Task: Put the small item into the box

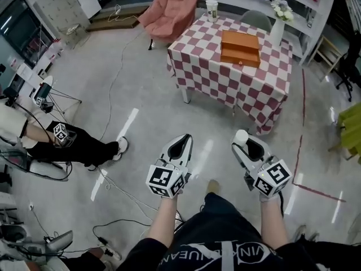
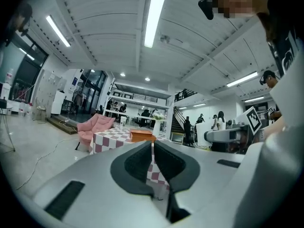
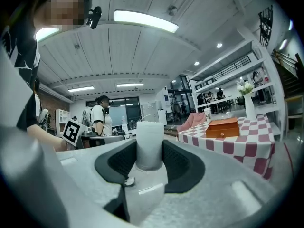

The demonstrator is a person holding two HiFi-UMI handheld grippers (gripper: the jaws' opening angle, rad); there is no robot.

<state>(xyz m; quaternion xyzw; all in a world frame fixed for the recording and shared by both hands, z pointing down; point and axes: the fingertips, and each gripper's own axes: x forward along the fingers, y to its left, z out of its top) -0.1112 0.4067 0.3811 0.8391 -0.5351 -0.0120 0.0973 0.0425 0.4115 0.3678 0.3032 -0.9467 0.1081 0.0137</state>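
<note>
My right gripper (image 1: pixel 246 141) is shut on a small white cylinder (image 1: pixel 241 136), which stands upright between its dark pads (image 3: pixel 178 163) in the right gripper view (image 3: pixel 149 144). My left gripper (image 1: pixel 181 141) is shut with nothing in it, with only a thin slit between its jaws (image 2: pixel 152 148). The orange wooden box (image 1: pixel 240 48) with a drawer front sits on the red-and-white checkered table (image 1: pixel 225 83), well ahead of both grippers. The box also shows far off in the left gripper view (image 2: pixel 141 135) and the right gripper view (image 3: pixel 223 127).
A pink chair (image 1: pixel 172 10) stands behind the table. A white vase with flowers (image 1: pixel 278 27) and a paper cup (image 1: pixel 212 9) sit at the table's far edge. A seated person (image 1: pixel 73 143) is on the left. Cables (image 1: pixel 113 78) run across the grey floor.
</note>
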